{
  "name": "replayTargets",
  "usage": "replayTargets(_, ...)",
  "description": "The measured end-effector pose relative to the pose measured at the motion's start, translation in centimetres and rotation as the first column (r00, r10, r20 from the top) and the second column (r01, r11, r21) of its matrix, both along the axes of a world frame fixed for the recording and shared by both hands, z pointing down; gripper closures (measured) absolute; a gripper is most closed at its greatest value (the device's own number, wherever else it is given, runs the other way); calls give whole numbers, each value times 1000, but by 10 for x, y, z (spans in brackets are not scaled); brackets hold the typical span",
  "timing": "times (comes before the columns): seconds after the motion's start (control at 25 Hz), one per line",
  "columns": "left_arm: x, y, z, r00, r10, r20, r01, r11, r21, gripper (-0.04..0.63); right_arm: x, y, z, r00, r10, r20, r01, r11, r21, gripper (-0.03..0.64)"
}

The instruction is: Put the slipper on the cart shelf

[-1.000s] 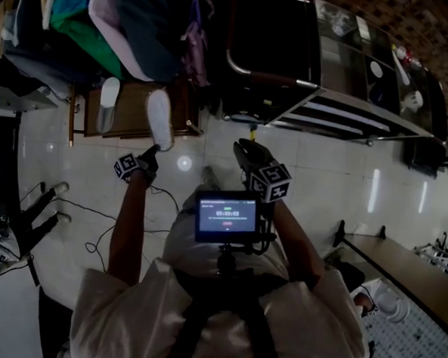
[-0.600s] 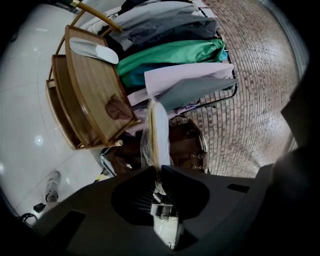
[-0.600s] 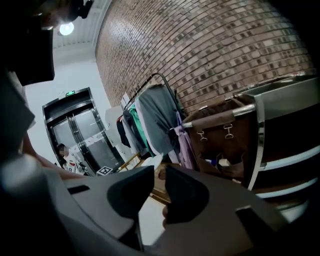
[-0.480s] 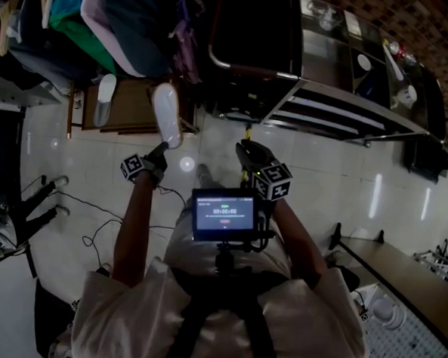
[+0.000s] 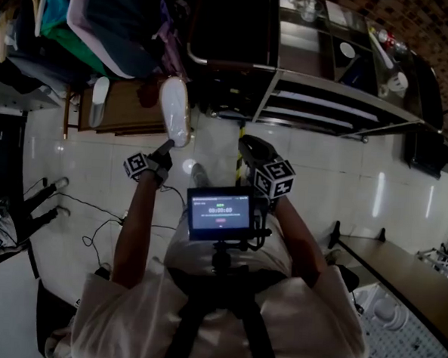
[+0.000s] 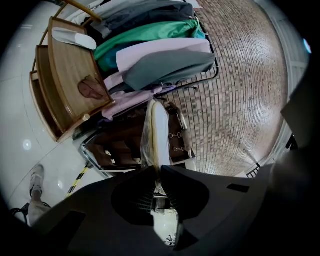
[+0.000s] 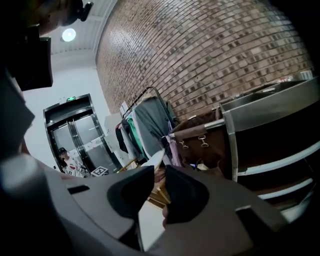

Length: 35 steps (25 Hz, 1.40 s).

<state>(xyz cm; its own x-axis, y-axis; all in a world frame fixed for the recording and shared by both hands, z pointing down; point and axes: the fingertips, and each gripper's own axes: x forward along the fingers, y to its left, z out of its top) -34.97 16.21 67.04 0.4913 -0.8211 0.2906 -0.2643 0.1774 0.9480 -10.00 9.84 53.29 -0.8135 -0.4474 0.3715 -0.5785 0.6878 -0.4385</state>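
Note:
A white slipper hangs in the air, pinched at its heel end by my left gripper, which is shut on it. In the left gripper view the slipper stands edge-on, rising from between the jaws of my left gripper. The steel cart with its slatted shelves stands just right of the slipper, a dark bag hanging on its near end. My right gripper hovers beside the slipper, holding nothing. In its own view, my right gripper shows only a narrow slit between the jaws.
A second white slipper lies on a low wooden table at the left. Above it hangs a rack of clothes. Cables trail over the white tiled floor. Bowls and bottles sit on the cart's top.
The left gripper has carried the slipper to the right, away from the wooden table and closer to the cart's end. The right gripper has stayed beside it.

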Motion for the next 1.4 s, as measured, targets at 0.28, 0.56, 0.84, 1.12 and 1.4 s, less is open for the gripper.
replayTargets(0.28,39,-5,-5,999,39,9,-39,999,12,555,35,-7,-4,1000,10,-13,-10,1000,23,535)
replayTargets(0.56,110,-11,-13,998,70,1,-70,997,34,555,104,-12,-5,999,42,-14,-41,999,33,535)
replayTargets(0.84,165,-18,-11,991,131,0,-131,991,33,555,149,-9,-1,997,75,-11,-75,997,20,535)
replayTargets(1.12,205,-26,-15,977,215,8,-215,975,53,555,180,-10,0,992,128,3,-128,992,20,535)
replayTargets(1.4,239,-36,-5,959,284,10,-284,959,7,555,215,-23,5,982,189,10,-190,982,15,535)
